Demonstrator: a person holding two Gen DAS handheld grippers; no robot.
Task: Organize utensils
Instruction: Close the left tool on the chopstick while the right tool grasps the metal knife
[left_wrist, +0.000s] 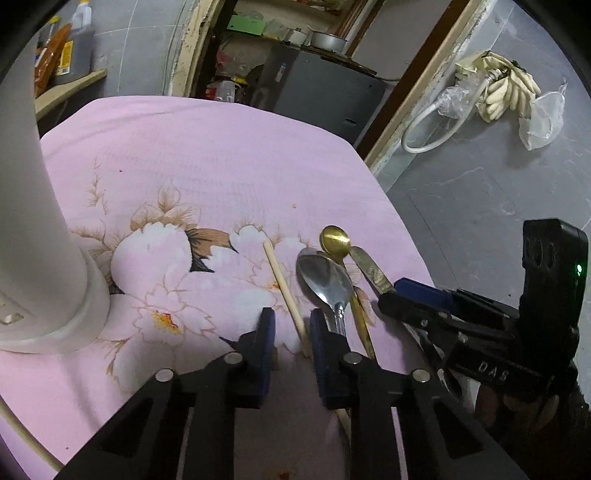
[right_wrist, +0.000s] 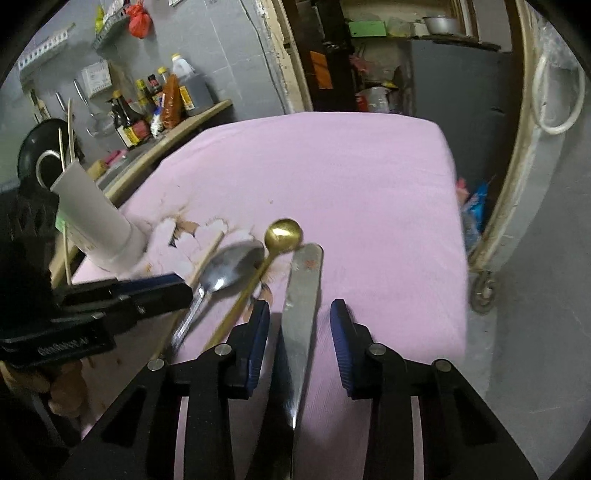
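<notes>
Utensils lie side by side on the pink cloth (left_wrist: 221, 166): a chopstick (left_wrist: 284, 291), steel spoon (left_wrist: 325, 280), gold spoon (left_wrist: 334, 240) and knife (right_wrist: 301, 295). The left gripper (left_wrist: 291, 332) straddles the chopstick with a narrow gap, pads not pressing. The right gripper (right_wrist: 299, 328) straddles the knife, jaws wider, clear of it. A white holder (right_wrist: 96, 221) stands nearby.

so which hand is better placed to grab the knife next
Right. The right tool already straddles the knife, pads either side of the blade with gaps. The left tool sits around the chopstick instead.
</notes>
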